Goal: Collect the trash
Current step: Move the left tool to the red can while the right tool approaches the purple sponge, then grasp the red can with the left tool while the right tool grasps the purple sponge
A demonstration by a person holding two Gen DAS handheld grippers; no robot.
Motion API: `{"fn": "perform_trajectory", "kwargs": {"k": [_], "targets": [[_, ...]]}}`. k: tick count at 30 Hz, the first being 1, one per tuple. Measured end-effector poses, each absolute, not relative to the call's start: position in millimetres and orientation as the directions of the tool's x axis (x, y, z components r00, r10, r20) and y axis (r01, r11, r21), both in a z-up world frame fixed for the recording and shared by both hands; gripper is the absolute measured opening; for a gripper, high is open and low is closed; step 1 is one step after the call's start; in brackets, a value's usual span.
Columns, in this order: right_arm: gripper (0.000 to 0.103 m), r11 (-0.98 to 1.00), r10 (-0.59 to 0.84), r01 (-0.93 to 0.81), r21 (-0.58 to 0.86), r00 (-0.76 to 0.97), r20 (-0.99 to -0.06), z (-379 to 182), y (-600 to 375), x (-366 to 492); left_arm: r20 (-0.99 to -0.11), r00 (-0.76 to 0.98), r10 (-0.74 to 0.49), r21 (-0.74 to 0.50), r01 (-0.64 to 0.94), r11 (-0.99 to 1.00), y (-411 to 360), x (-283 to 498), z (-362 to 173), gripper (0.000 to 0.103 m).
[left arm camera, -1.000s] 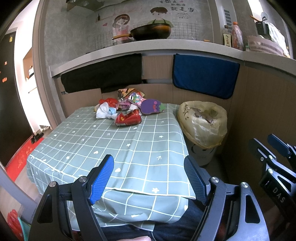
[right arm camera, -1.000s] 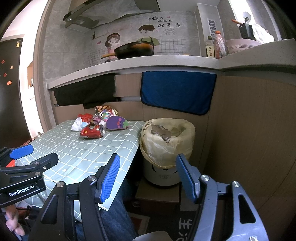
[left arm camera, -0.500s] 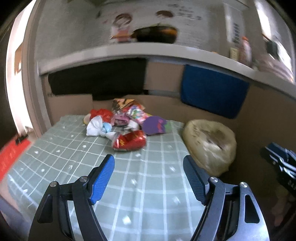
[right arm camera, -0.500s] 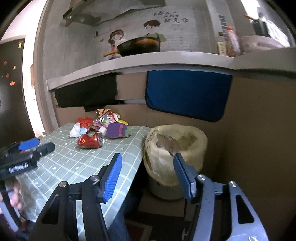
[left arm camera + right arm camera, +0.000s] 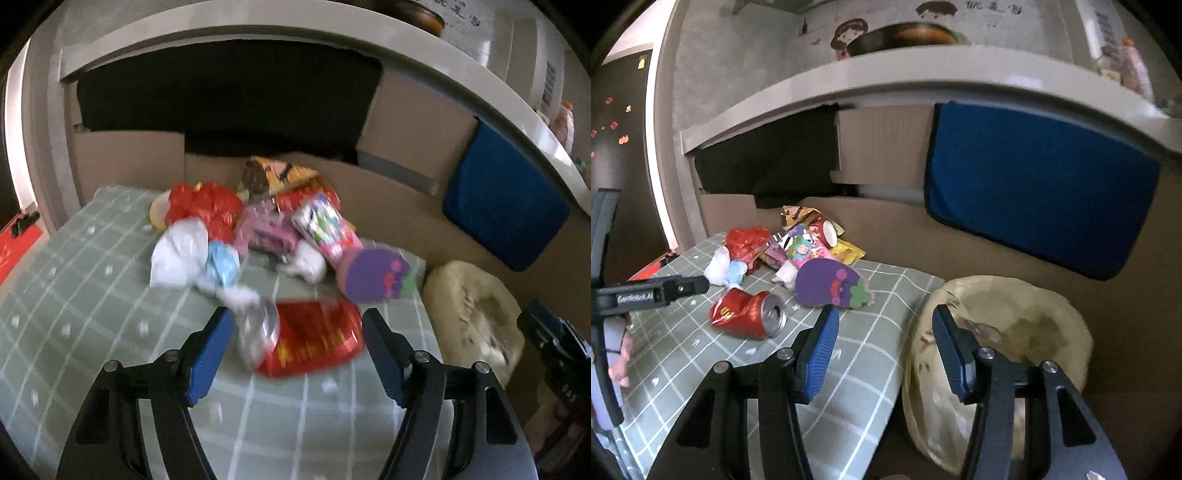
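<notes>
Now, left wrist view: left gripper (image 5: 297,345) jaws apart, just been narrowing, flanking the crushed red can (image 5: 314,341) on the checked table (image 5: 92,295), writing blurred. Right wrist view: right gripper (image 5: 882,347) also closing, empty, beside the lined bin (image 5: 1015,325); "GenRobot.AI" faintly readable.

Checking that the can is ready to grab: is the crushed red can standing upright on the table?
No. The red can lies on its side on the checked tablecloth, its open top facing the camera.
</notes>
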State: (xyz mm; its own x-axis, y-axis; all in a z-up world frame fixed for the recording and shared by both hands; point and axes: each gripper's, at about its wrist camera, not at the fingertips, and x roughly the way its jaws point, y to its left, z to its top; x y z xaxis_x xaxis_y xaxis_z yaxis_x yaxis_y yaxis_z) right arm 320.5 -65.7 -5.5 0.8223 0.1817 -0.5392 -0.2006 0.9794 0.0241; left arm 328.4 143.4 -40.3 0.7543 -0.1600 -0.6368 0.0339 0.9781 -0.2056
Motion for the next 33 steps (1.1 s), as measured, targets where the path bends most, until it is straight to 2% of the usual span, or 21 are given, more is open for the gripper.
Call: {"fn": "perform_trajectory", "kwargs": {"k": [2, 7, 11, 14, 17, 20, 24, 27, 31, 33], "targets": [[0.051, 0.972, 0.204, -0.236, 0.012, 0.812, -0.547, -14, -58, 335, -0.613, 0.775, -0.155, -0.219, 0.022, 0.976, 156, 341, -42, 0.07], [0.051, 0.935, 0.31, -0.351, 0.045, 0.749, -0.585, -33, -31, 385, -0.617, 0.754, -0.225, -0.352, -0.008, 0.936, 194, 352, -56, 0.07], [0.051, 0.896, 0.401, -0.432, 0.104, 0.685, -0.608, -44, -3, 437, -0.653, 0.721, -0.231, -0.346, -0.013, 0.938, 198, 346, -68, 0.07], [0.05, 0.875, 0.422, -0.475, 0.094, 0.654, -0.628, -56, 18, 470, -0.659, 0.706, -0.26, -0.365, 0.003, 0.931, 196, 342, -74, 0.07], [0.049, 0.859, 0.436, -0.496, 0.128, 0.576, -0.692, -71, 25, 491, -0.665, 0.686, -0.295, -0.388, 0.021, 0.921, 193, 343, -77, 0.07], [0.044, 0.854, 0.461, -0.493, 0.167, 0.567, -0.682, -72, 14, 476, -0.679, 0.663, -0.316, -0.386, 0.044, 0.922, 189, 346, -80, 0.07], [0.016, 0.848, 0.487, -0.481, 0.224, 0.54, -0.686, -66, -7, 438, -0.715, 0.627, -0.309, -0.369, 0.037, 0.929, 174, 355, -93, 0.07], [0.014, 0.852, 0.489, -0.455, 0.257, 0.52, -0.7, -68, -20, 414, -0.722, 0.611, -0.325, -0.401, 0.014, 0.916, 167, 363, -104, 0.07], [0.014, 0.881, 0.431, -0.423, 0.21, 0.539, -0.724, -78, -27, 387, -0.74, 0.593, -0.318, -0.44, -0.07, 0.895, 167, 379, -118, 0.07], [0.018, 0.899, 0.398, -0.397, 0.185, 0.565, -0.723, -79, -33, 379, -0.735, 0.598, -0.32, -0.456, -0.086, 0.886, 171, 383, -121, 0.07]]}}
